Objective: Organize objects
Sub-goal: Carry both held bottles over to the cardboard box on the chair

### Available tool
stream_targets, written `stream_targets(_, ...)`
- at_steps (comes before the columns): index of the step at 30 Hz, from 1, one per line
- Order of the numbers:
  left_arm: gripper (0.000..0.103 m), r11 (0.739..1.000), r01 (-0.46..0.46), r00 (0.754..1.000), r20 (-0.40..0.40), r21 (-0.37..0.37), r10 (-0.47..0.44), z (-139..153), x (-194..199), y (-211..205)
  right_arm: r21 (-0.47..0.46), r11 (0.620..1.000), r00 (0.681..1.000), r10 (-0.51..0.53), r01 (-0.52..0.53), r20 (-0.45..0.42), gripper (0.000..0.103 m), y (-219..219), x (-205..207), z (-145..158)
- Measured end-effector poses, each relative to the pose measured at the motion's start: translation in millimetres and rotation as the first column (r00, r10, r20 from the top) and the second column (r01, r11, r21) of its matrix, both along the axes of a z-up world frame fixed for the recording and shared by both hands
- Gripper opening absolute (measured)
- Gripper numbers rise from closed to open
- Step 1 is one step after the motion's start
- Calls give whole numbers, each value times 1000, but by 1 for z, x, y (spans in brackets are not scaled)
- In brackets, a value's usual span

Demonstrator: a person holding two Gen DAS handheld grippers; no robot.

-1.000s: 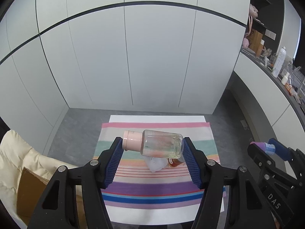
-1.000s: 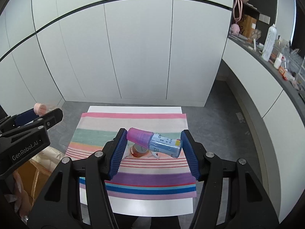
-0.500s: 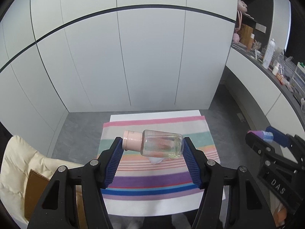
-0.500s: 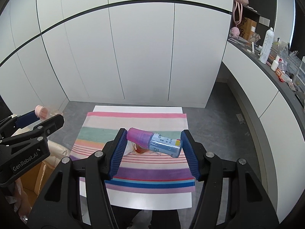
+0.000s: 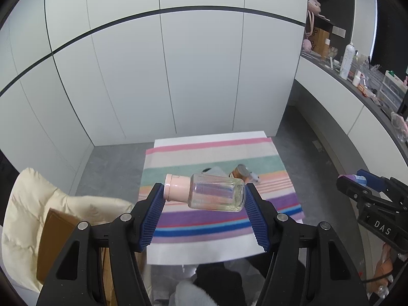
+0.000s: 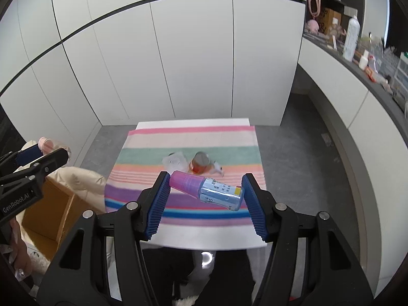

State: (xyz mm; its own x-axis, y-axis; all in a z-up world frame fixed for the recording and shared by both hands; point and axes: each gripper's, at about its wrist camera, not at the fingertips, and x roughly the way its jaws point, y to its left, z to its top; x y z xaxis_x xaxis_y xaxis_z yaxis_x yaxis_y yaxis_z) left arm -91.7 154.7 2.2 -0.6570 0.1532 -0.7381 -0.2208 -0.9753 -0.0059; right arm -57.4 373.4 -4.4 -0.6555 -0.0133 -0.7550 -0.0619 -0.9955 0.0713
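We hold 2 bottles, one in each gripper, both lifted above the striped cloth (image 5: 221,158). The left gripper (image 5: 204,199) is clamped on a clear bottle (image 5: 216,195) with a pale pink cap, which lies sideways between the blue pads, cap toward the left pad. The right gripper (image 6: 204,191) is clamped on a blue bottle (image 6: 219,196) with a purple cap, also lying sideways and a little tilted, the cap end higher and toward the left pad.

On the cloth below we see 3 things left: an amber jar (image 6: 200,163) on its side, a crumpled clear plastic piece (image 6: 174,162) just beside it on the left, and a small white thing (image 6: 218,169) on its right, too small for us to name. To the left of the table an open cardboard box (image 6: 46,214) stands near a cream padded jacket (image 5: 30,204).

We judge that the step in hand is the carry: both bottles are picked and not yet set down. The box looks like the likely place for them, though we cannot be sure. The next move calls for bringing each gripper over the opening, lowering it, and only then parting the pads. Because both bottles are held by their ends, they may turn or slip if we swing fast.
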Motion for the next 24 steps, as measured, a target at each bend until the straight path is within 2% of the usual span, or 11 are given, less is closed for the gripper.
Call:
stream_targets(7,63,999,33,999,-22,-17,-33,-4,48,-13,-8,1000,1000,4,-4,-11,60,-8,50,-4)
stream_targets(16,63,997,72,997,1,11,-72,-14,101,-27,-37,999,999,27,-26,38,60,-23,106,-27)
stream_targets(17,63,997,77,997,5,15,-77,-16,104,-28,-43,999,999,31,-29,41,60,-24,113,-29)
stream_targets(19,63,994,78,997,17,77,-80,-17,111,-36,-57,998,998,29,-26,47,60,-25,121,-31)
stream_targets(24,63,997,51,999,11,60,-52,-22,112,-44,-65,998,998,30,-27,57,61,-27,129,-34)
